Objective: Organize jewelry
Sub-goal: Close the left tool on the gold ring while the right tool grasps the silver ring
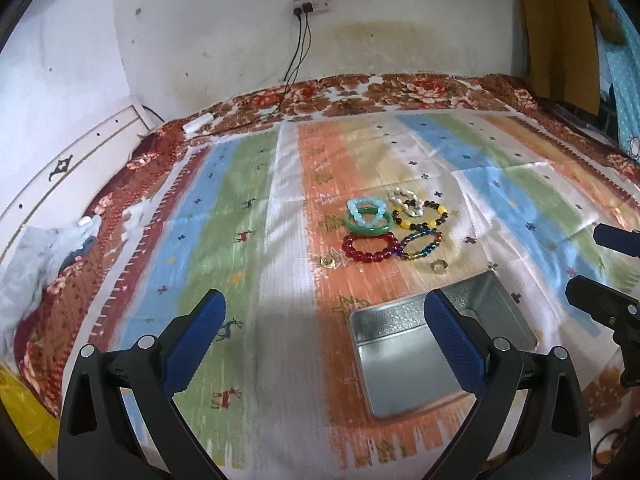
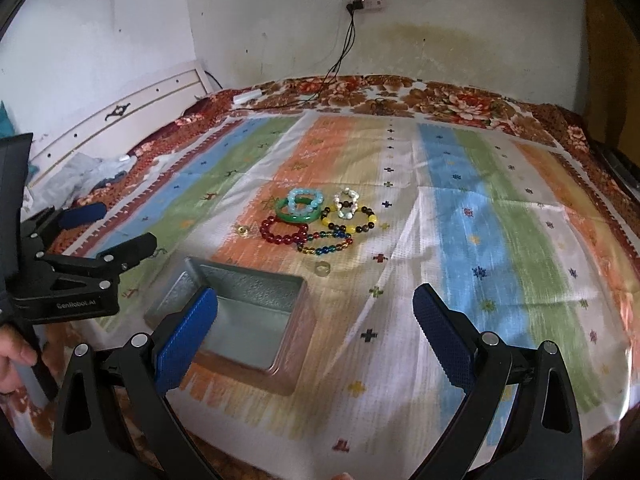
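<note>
A heap of bead bracelets lies mid-cloth: red (image 1: 370, 246) (image 2: 284, 232), green bangle (image 1: 382, 230) (image 2: 294, 218), light blue (image 1: 366, 210) (image 2: 306, 200), white (image 1: 408, 202) (image 2: 346, 202), yellow-brown (image 1: 424, 216) (image 2: 350, 220), multicolour (image 1: 420, 242) (image 2: 324, 242). Near the heap lie a gold ring (image 1: 328, 261) (image 2: 243, 230) and a clear ring (image 1: 438, 266) (image 2: 322, 269). An open metal tin (image 1: 404, 368) (image 2: 244, 332) sits nearer, nothing inside. My left gripper (image 1: 324, 300) (image 2: 128, 226) hovers open left of the tin. My right gripper (image 2: 316, 296) (image 1: 582, 262) hovers open to the tin's right. Both hold nothing.
A striped cloth (image 1: 248, 208) covers a bed with a floral blanket (image 1: 400, 92). A white headboard (image 1: 60, 176) stands on the left, with grey clothes (image 1: 36, 252) beside it. Cables run from a wall socket (image 1: 310, 4) to a white charger (image 1: 198, 122). A hand (image 2: 12, 360) holds the left gripper.
</note>
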`<state>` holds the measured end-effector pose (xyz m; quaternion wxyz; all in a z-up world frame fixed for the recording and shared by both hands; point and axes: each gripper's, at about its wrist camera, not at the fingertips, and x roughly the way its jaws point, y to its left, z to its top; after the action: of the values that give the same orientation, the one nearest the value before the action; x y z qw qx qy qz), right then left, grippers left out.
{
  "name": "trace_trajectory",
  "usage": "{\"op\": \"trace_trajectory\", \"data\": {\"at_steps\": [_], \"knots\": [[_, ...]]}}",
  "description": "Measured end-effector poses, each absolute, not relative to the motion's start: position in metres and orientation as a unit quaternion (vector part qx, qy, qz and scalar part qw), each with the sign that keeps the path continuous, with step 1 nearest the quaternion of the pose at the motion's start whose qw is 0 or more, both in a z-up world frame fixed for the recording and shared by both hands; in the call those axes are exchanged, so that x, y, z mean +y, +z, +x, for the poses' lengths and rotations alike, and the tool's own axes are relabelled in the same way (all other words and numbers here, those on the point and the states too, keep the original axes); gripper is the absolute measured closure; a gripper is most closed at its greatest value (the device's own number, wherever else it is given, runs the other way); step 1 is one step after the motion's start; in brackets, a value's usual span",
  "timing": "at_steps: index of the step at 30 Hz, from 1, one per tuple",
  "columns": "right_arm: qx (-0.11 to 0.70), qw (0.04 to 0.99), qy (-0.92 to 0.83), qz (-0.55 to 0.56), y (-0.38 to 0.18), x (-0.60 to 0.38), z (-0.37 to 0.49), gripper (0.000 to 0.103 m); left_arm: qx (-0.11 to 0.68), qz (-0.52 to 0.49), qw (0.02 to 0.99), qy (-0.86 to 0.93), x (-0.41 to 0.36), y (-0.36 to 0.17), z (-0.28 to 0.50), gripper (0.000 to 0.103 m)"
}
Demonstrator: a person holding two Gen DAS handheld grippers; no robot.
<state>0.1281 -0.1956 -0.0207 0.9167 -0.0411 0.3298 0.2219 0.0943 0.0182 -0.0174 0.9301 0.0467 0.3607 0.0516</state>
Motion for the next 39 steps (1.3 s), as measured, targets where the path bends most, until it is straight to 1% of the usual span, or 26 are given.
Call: {"op": "trace_trajectory", "data": {"at_steps": [13,22,30,35,39], "knots": [[0.408,0.874,0.265,-0.011,-0.033,-0.188,0.176,0.004,0.411,0.032,0.91,0.048,0.036,-0.03,0.134,0.006],[0.494,0.829,0.261,0.029,-0.057,-0.189,0.22,0.004,0.454,0.013,0.89,0.045,0.051,-0.045,0.175,0.006],[0.524,0.807,0.269,0.037,-0.063,-0.178,0.249,0.004,0.477,-0.013,0.878,0.024,0.058,-0.055,0.202,0.006],[0.546,0.795,0.263,0.03,-0.073,-0.171,0.268,0.004,0.515,-0.036,0.856,0.022,0.067,-0.069,0.224,0.006],[0.556,0.788,0.262,0.028,-0.079,-0.163,0.279,0.004,0.53,-0.05,0.846,0.017,0.075,-0.078,0.238,0.006]]}}
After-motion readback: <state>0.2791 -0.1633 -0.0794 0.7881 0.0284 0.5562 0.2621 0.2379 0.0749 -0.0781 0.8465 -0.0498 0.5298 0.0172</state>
